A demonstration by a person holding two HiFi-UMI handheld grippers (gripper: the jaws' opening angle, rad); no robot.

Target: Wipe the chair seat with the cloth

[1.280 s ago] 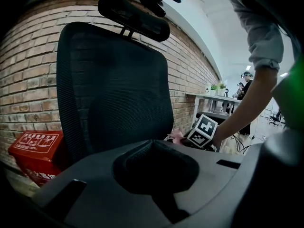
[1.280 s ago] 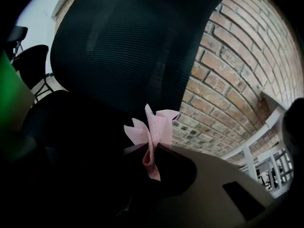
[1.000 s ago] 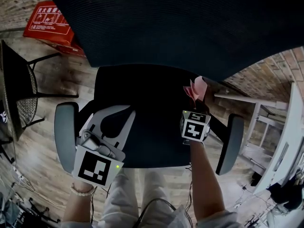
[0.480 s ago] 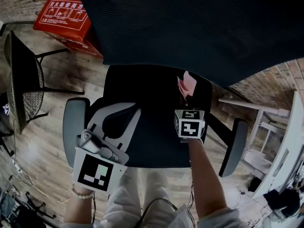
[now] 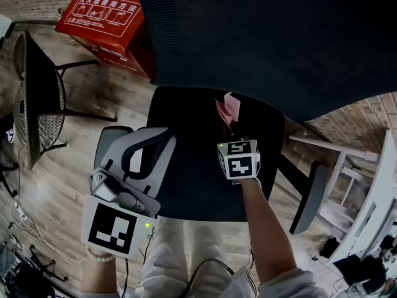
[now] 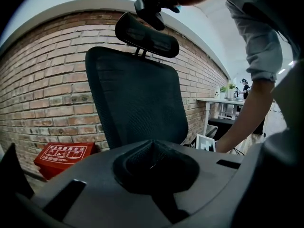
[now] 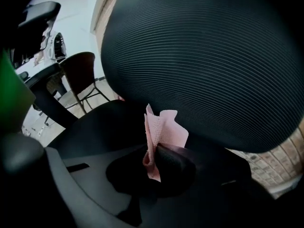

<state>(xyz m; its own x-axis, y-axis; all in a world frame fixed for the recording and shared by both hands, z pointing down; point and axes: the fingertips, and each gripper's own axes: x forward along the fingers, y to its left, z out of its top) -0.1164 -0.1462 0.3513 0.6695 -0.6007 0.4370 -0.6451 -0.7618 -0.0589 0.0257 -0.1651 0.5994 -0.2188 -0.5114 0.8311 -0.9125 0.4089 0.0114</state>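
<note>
The right claw [image 5: 232,129] pinches the pink cloth [image 5: 226,107] tight and has slid it from the right rear corner of the chair seat [image 5: 192,185] towards the middle, just under the backrest [image 5: 267,36]. That looks like a wiping stroke across the back strip, with the front of the seat not yet covered. Whether the cloth truly presses on the fabric, I cannot tell. The left claw [image 5: 158,144], pressed together and empty, still hovers over the seat's left side.
</note>
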